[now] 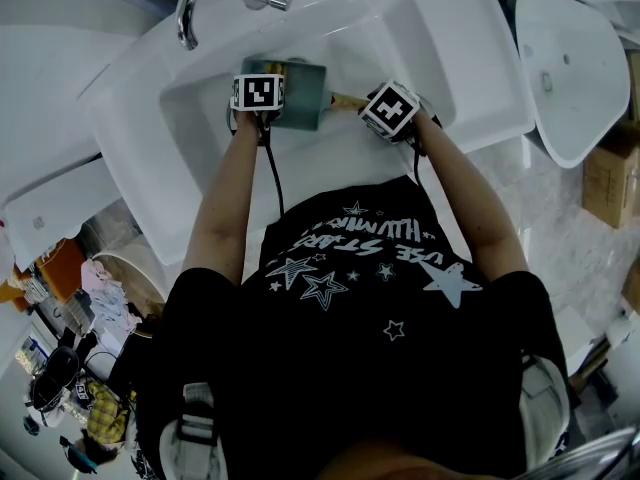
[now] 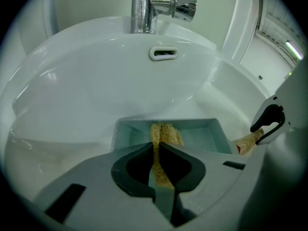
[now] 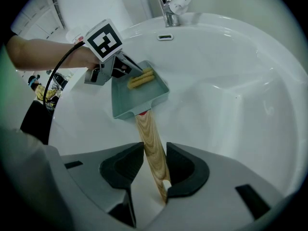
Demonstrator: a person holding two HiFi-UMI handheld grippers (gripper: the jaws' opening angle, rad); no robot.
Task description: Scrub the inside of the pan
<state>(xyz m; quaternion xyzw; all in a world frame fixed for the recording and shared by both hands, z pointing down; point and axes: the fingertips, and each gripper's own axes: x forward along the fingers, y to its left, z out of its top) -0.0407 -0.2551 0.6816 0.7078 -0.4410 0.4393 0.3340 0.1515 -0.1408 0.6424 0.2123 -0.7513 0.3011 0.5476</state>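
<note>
My left gripper [image 2: 158, 148] pinches the scouring pad [image 3: 141, 79]; my right gripper [image 3: 155, 154] clamps the pan handle [image 3: 147, 129]. I'd press firmly into the corners ahead.

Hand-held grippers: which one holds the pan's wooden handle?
The right hand-held gripper, clamped on the wooden handle; the left hand-held gripper pinches a yellow scrubber inside the pan instead.

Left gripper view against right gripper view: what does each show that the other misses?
Only the left gripper view: the left gripper seen from behind its own jaws, shut on the yellow scrubber inside the pan.
Only the right gripper view: the right gripper clamped on the wooden handle, shown full length, plus the left gripper's marker cube and the person's forearm.
Both: pan, scrubber, handle end, white sink, faucet.
</note>
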